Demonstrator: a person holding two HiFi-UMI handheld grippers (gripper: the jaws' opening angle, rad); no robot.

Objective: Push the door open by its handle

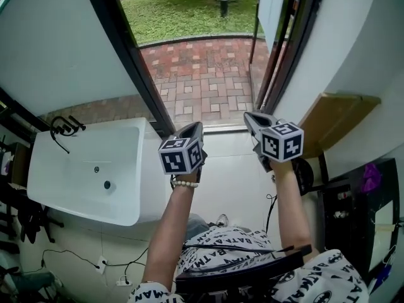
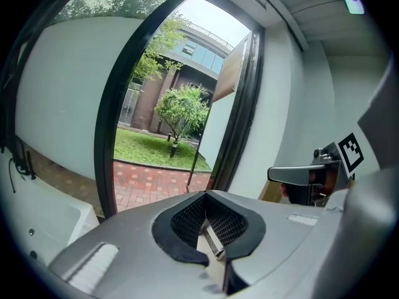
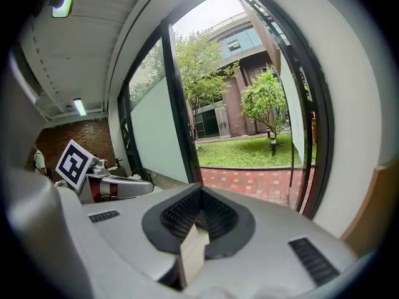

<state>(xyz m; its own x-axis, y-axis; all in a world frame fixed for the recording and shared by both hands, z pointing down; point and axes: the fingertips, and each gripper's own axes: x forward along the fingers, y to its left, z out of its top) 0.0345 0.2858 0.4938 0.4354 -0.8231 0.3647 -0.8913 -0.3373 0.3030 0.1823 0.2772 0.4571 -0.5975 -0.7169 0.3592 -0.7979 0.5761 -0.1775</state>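
The door stands swung outward at the right of the doorway, its white panel over the brick paving. I cannot make out its handle in any view. Both grippers hang side by side just inside the threshold, pointing out through the opening. My left gripper is shut with nothing in it, near the dark left frame post. My right gripper is shut and empty too, close to the door's hinge side. The left gripper view shows the open door ahead right. In the right gripper view its edge stands at the right.
A white basin with a black tap stands against the wall at my left. A wooden shelf juts from the right wall. Brick paving and lawn lie outside. Cables run along the floor by my legs.
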